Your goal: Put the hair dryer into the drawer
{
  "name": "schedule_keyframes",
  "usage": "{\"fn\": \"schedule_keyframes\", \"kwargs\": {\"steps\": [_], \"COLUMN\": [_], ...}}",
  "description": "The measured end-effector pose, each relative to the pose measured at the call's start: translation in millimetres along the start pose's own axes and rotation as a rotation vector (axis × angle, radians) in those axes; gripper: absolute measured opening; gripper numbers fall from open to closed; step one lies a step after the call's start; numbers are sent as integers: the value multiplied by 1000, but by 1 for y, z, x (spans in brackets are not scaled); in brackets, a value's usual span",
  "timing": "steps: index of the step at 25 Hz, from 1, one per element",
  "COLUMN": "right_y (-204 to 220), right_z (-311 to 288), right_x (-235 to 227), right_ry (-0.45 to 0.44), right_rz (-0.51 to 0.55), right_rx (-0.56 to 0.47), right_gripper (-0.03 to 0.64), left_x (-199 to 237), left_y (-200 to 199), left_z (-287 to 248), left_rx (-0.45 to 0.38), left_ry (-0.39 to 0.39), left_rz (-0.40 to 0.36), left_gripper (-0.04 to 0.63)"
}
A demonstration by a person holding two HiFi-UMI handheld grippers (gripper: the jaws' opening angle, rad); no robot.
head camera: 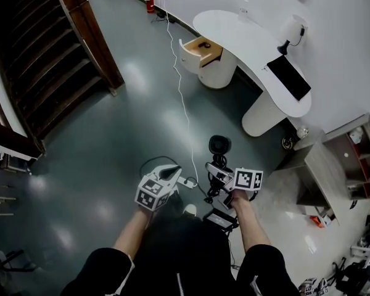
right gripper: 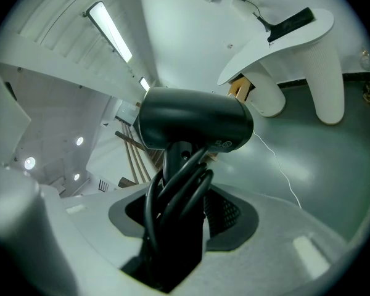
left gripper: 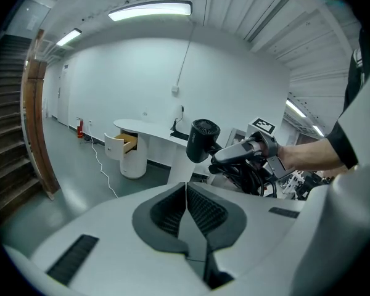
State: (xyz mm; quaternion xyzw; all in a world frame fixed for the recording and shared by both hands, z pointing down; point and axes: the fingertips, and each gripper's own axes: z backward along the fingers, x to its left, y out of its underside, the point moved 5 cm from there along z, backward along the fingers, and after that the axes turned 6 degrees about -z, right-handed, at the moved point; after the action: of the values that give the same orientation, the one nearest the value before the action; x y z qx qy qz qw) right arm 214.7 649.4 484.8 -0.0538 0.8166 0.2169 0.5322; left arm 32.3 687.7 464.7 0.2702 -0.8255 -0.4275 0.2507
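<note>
A black hair dryer [head camera: 219,144] with its cord coiled along the handle is held above the floor, my right gripper [head camera: 217,168] shut on its handle. In the right gripper view the dryer's barrel [right gripper: 194,123] lies crosswise above the jaws, handle and cord loops clamped between them. My left gripper [head camera: 172,172] hangs just left of it, jaws shut together with nothing in them [left gripper: 185,193]. The left gripper view shows the dryer [left gripper: 202,139] to the right. The open drawer [head camera: 200,50] with a wooden inside sticks out of the white curved desk [head camera: 246,39], far ahead.
A dark wooden staircase [head camera: 43,60] fills the left. A white cable [head camera: 179,91] runs across the grey floor towards the desk. A red fire extinguisher [head camera: 150,2] stands by the far wall. A black flat device [head camera: 288,77] lies on the desk. Grey shelving [head camera: 333,165] stands right.
</note>
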Motion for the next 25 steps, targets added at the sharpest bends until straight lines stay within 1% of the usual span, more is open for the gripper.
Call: {"fn": "schedule_keyframes", "kwargs": {"steps": [5, 10, 18, 25], "right_y": [-33, -60, -73, -81], "right_z": [-19, -42, -73, -84], "right_x": [0, 2, 5, 13], "right_ry": [18, 25, 47, 57], "right_rz": [15, 6, -11, -5], "right_rx": [0, -28, -53, -72], "right_gripper": [201, 201, 201, 201], "left_x": [34, 71, 110, 127], "left_y": [-19, -31, -32, -34], "left_z": [-15, -25, -28, -28], "left_rx": [6, 5, 13, 8], "left_ry": [20, 29, 59, 83], "left_rz": [-19, -31, -38, -56], "left_gripper": [14, 14, 14, 14]}}
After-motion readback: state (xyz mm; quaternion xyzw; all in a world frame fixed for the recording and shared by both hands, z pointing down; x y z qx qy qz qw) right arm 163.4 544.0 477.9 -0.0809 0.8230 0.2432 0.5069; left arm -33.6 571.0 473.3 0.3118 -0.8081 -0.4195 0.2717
